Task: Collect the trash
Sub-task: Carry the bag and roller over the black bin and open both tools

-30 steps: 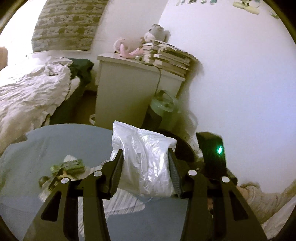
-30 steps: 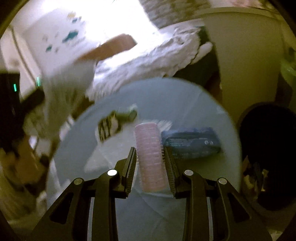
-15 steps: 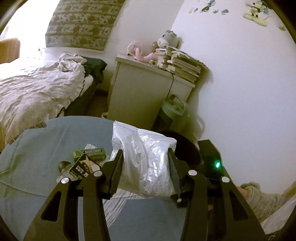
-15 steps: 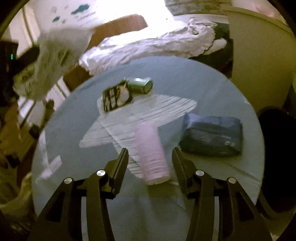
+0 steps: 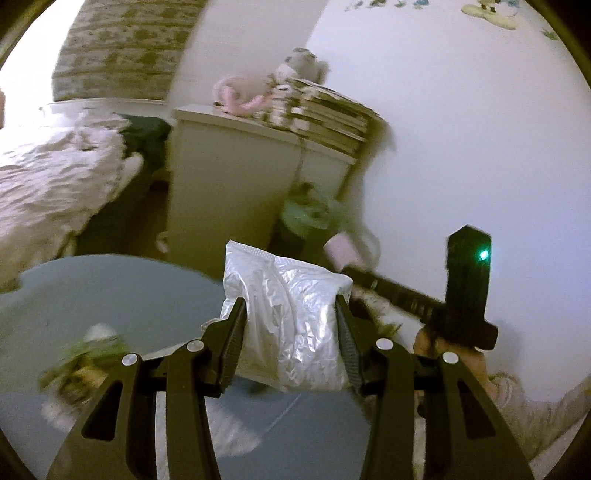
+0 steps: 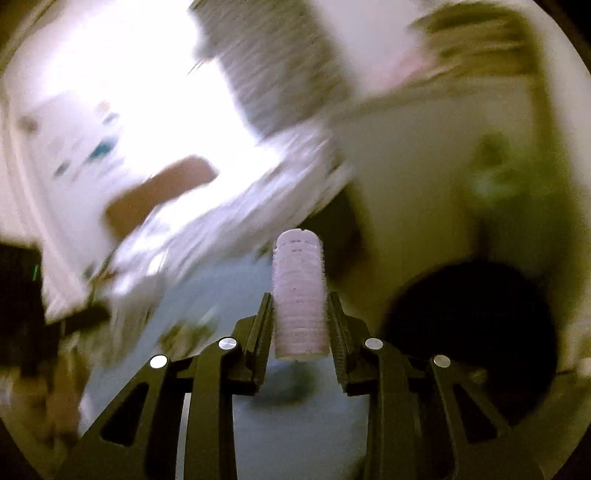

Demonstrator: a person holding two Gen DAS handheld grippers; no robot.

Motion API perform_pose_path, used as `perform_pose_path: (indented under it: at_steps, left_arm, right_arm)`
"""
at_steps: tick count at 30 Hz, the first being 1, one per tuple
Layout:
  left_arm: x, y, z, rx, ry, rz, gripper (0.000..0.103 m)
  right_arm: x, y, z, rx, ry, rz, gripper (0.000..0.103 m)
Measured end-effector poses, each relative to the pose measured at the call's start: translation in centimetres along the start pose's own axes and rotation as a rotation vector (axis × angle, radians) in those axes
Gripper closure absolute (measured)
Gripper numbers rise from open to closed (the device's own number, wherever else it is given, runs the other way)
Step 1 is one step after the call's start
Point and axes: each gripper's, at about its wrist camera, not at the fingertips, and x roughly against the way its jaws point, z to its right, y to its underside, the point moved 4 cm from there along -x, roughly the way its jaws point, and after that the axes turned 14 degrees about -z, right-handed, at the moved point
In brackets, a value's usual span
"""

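Now the right gripper (image 6: 299, 321) fingers are just finishing closing and are clamping the pale pink ribbed cylindrical roller (image 6: 300, 295), lifted clear of the round blue-grey counter (image 6: 295, 424). The left gripper (image 5: 290, 325) fingers are pinching a crinkled silver foil pouch (image 5: 291, 314). Both are being carried toward what seems, through blur, a dark round bin (image 6: 476, 332); next comes releasing above it.

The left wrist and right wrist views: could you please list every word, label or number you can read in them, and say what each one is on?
No text can be read in either view.
Green packet on the table: printing smeared by motion blur, unreadable.
Silver bag in the left gripper: no print visible.
Pink roller in the right gripper: no marking.
Stacked books on the cabinet: spines too blurred.
Wall stickers: pictures, no words legible.
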Motion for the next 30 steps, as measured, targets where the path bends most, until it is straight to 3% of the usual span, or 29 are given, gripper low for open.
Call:
perform_pose_path:
  at_steps: [3,6,13,21,24,27,29,30]
  left_arm:
    - [-3.8,-1.7,2.2,-0.021,0.043,-0.022,0.057]
    - [-8.7,-3.4,4.7,-0.046,0.088,-0.061,0.057]
    - [-16.0,-4.6,7.0,-0.061,0.105,-0.146,0.057]
    - [-19.3,-4.4,7.3,-0.056,0.087,-0.197,0.056]
    - [-19.7,-4.2,7.5,-0.061,0.070,-0.211,0.050]
    - [-20.1,-4.6,7.9,-0.071,0.070,-0.214,0.035]
    - [-19.9,-4.7,8.0,-0.078,0.064,-0.198,0.020]
    - [-19.7,-4.8,8.1,-0.081,0.060,-0.186,0.018]
  right_arm:
    - [3.1,-1.5,5.2,-0.116,0.104,0.117,0.074]
    - [4.1,-1.7,8.6,-0.176,0.163,0.144,0.074]
    - [3.5,-0.7,13.8,-0.272,0.201,0.128,0.074]
    - [3.1,0.6,17.3,-0.319,0.181,0.104,0.074]
    - [2.9,0.7,17.4,-0.326,0.171,0.093,0.074]
    - [2.8,0.3,17.6,-0.337,0.164,0.085,0.070]
    - [3.1,0.3,17.7,-0.340,0.161,0.093,0.051]
    - [3.2,0.1,17.8,-0.340,0.163,0.102,0.046]
